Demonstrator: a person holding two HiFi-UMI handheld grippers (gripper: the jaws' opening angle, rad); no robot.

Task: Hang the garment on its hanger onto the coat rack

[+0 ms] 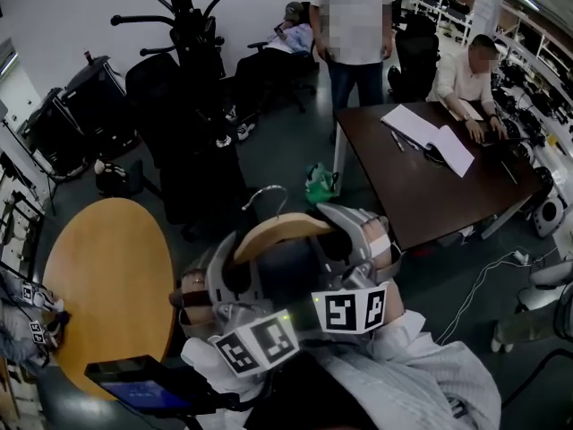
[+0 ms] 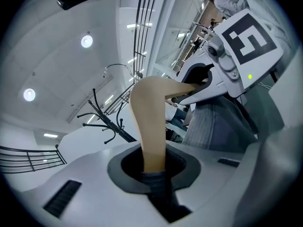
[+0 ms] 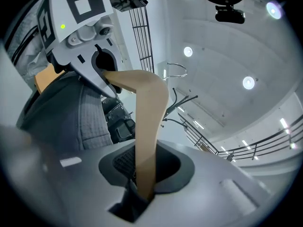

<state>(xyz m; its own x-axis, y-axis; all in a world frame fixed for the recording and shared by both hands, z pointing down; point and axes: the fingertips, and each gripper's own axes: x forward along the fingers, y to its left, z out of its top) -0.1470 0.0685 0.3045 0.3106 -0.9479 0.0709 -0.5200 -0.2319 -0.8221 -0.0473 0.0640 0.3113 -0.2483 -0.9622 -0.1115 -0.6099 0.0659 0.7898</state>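
Note:
I hold a curved wooden hanger (image 1: pixel 285 229) up in front of me, its metal hook (image 1: pixel 265 195) pointing away. A dark grey garment (image 1: pixel 295 271) hangs from it. My left gripper (image 1: pixel 235 265) is shut on the hanger's left arm and my right gripper (image 1: pixel 354 242) is shut on its right arm. In the left gripper view the tan hanger arm (image 2: pixel 149 122) runs down between the jaws with grey cloth (image 2: pixel 160 189) pinched under it. The right gripper view shows the other hanger arm (image 3: pixel 149 126) clamped likewise. The black coat rack (image 1: pixel 192 25) stands farther off, ahead and to the left.
A round wooden table (image 1: pixel 107 276) lies to my lower left, with a dark phone-like device (image 1: pixel 134 379) by its near edge. A dark rectangular table (image 1: pixel 421 177) with papers stands right, a person seated at it and another standing behind. Black office chairs (image 1: pixel 188 124) crowd the rack's base. A green bag (image 1: pixel 320 184) lies on the floor.

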